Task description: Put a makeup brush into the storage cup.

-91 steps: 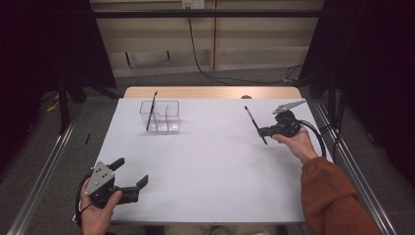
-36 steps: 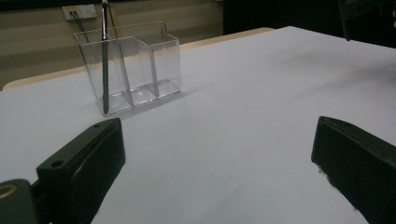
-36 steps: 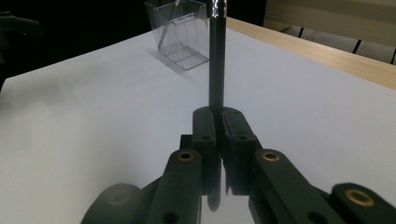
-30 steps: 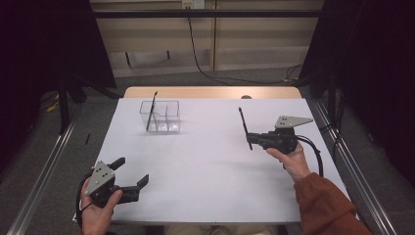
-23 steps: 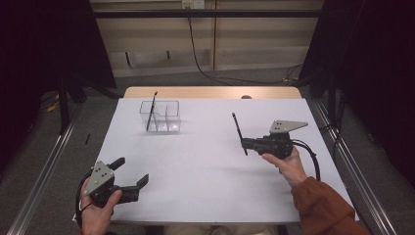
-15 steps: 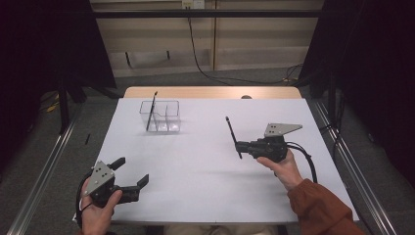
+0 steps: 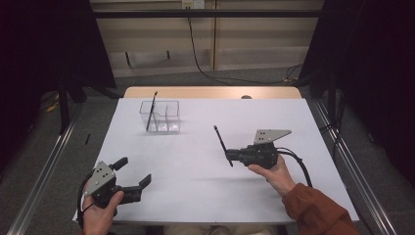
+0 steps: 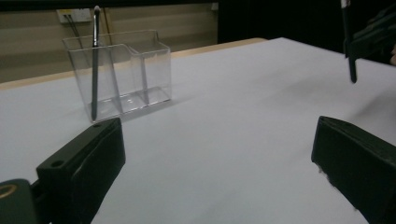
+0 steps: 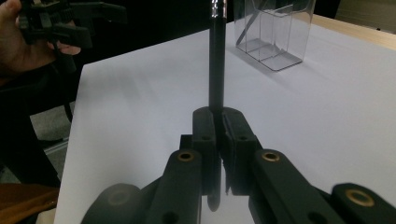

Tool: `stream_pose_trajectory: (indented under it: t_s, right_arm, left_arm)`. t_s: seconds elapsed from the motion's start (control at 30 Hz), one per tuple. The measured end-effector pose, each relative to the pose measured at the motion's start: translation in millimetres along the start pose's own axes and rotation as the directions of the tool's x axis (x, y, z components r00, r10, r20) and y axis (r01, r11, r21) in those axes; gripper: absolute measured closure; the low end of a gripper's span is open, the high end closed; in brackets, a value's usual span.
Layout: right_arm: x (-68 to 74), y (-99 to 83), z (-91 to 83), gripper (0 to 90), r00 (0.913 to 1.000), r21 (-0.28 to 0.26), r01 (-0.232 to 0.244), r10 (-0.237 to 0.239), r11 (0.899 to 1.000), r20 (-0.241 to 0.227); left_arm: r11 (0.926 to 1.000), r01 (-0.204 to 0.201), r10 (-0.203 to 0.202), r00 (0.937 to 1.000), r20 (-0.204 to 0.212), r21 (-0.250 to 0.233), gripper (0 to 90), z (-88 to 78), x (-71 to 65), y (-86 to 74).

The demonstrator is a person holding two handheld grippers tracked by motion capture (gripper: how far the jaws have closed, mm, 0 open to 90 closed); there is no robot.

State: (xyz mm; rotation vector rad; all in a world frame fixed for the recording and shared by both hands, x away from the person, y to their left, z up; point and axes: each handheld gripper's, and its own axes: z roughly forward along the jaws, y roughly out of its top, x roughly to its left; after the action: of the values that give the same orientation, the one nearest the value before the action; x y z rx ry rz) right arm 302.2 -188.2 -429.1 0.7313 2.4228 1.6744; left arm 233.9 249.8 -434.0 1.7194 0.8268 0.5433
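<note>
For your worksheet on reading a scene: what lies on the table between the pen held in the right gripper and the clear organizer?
Nothing: in the high view, bare white table separates the pen in the right gripper from the clear organizer.

Noted at eleven o'clock on the white table (image 7: 303,127): clear divided box (image 7: 167,117), with dark brush (image 7: 151,111) leaned upright in its left compartment.

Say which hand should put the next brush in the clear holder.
Right. The right gripper is shut on a brush, held above the table. The left gripper stands open and empty at the near edge. The holder has free compartments.
</note>
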Motion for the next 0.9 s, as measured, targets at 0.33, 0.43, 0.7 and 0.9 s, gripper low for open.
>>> stream_pose_trajectory:
  t_s: [0.33, 0.43, 0.7, 0.9]
  right_arm:
    - [2.9, -2.3, 5.6, 84.8, 0.9994, -0.006, -0.012, 0.011, 1.0, -0.033]
    - [4.1, -2.7, 7.2, 84.8, 0.9993, -0.004, -0.006, 0.006, 1.0, -0.036]
    - [4.6, -2.3, 6.8, 84.8, 0.999, -0.008, -0.004, 0.004, 1.0, -0.045]
    - [5.2, -2.7, 7.9, 84.7, 0.999, -0.01, 0.0, -0.001, 1.0, -0.045]
  left_arm:
    - [0.9997, -0.022, 0.022, 0.9995, 0.022, -0.003, 2.8, 12.9, -8.2, 4.6]
    - [0.9997, -0.025, 0.025, 0.9986, 0.047, -0.004, 2.8, 18.5, -12.4, 7.0]
    - [0.9986, -0.044, 0.046, 0.9968, 0.066, -0.028, 2.7, 24.1, -21.2, 17.6]
    - [0.9977, -0.054, 0.057, 0.9955, 0.076, -0.042, 2.5, 30.2, -26.2, 27.0]
